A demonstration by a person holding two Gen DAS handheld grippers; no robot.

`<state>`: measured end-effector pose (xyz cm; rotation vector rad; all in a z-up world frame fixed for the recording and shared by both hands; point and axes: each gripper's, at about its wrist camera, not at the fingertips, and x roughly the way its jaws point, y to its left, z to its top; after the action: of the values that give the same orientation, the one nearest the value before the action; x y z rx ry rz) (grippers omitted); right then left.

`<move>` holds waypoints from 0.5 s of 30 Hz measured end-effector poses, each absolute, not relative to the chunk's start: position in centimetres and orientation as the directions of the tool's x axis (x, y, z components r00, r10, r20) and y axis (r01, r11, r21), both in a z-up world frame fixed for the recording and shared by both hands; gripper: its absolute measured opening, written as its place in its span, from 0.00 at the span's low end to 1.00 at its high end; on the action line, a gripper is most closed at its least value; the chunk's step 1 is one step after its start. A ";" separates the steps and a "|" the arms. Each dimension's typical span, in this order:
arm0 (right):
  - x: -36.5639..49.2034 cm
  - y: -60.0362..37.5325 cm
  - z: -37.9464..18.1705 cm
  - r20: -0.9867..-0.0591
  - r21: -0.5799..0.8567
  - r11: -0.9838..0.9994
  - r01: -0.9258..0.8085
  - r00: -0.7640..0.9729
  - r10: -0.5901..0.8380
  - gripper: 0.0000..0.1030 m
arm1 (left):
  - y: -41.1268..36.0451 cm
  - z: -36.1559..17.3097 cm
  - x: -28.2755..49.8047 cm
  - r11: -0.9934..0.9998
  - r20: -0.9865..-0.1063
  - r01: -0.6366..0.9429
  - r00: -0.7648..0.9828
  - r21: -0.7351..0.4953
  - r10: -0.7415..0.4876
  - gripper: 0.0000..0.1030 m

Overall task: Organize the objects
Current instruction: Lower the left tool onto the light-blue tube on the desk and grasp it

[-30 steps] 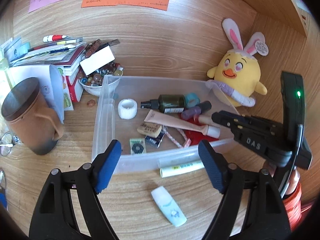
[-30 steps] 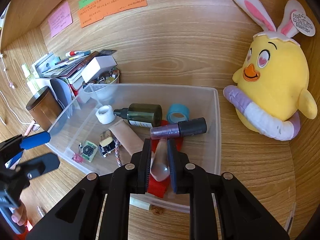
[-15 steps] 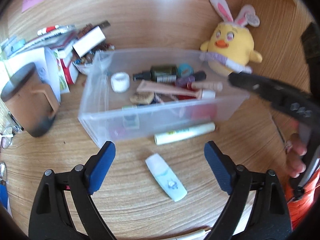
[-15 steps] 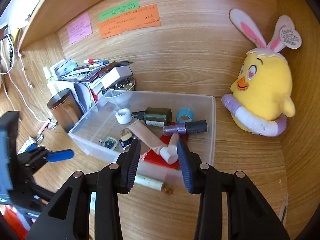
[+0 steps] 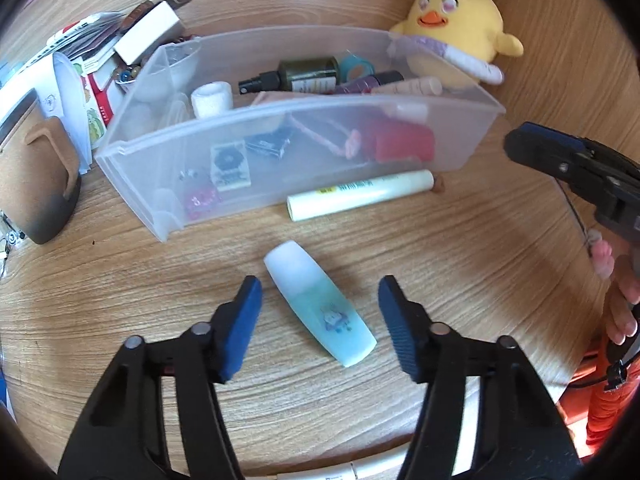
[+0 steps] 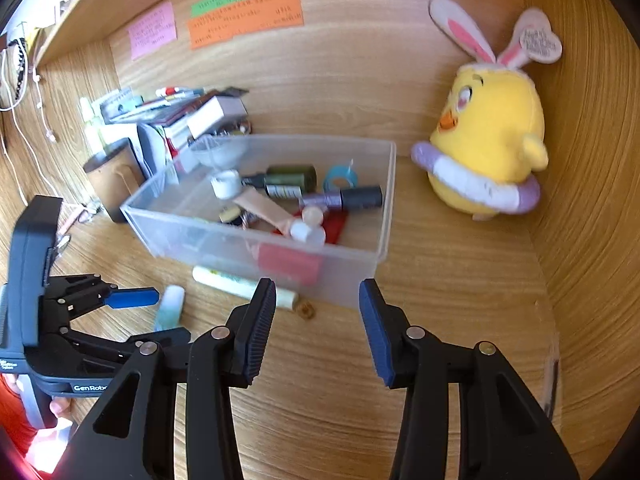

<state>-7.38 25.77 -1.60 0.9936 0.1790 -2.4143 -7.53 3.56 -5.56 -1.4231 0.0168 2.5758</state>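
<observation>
**Left claw straddles the blue bottle, right claw empty**

The left claw has just been closing and now stands half-wide, its blue pads on either side of the bottle without touching it. The bottle lies flat on the wood surface between the pads, slanted, its white cap pointing away from the claw toward the bin.

The right claw has just been opening; it is parted, with nothing between its pads, and hangs over bare surface just in front of the bin's near right corner.

The bottle is pale blue, translucent, with a small printed figure on its side and a frosted white cap. Beyond it, a cream tube lies against the bin's front wall. The clear bin holds a dark spray bottle, a white roll, a teal tape ring and other small items, some blurred.

Open surface lies to the right of the left claw. A brown mug stands far left, a yellow plush chick beyond the bin to the right, near the side wall.
</observation>
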 end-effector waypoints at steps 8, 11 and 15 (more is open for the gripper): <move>-8.7 24.8 -4.1 -0.742 0.019 -0.865 0.502 -0.573 -0.349 0.39 | 2.8 -5.5 -7.2 -0.982 -0.823 -0.182 -0.549 -0.054 0.147 0.37; -9.4 24.6 -5.0 -0.766 0.039 -0.860 0.510 -0.537 -0.353 0.39 | 2.1 -5.4 -7.2 -0.982 -0.822 -0.184 -0.550 -0.050 0.145 0.30; -10.0 23.9 -5.9 -0.788 0.050 -0.848 0.527 -0.502 -0.358 0.39 | 1.9 -5.5 -7.4 -0.982 -0.820 -0.184 -0.553 -0.048 0.144 0.28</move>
<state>-9.99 23.93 -5.88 1.1611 0.2683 -2.3355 -7.43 1.88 -5.46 -1.3752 0.0643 2.6145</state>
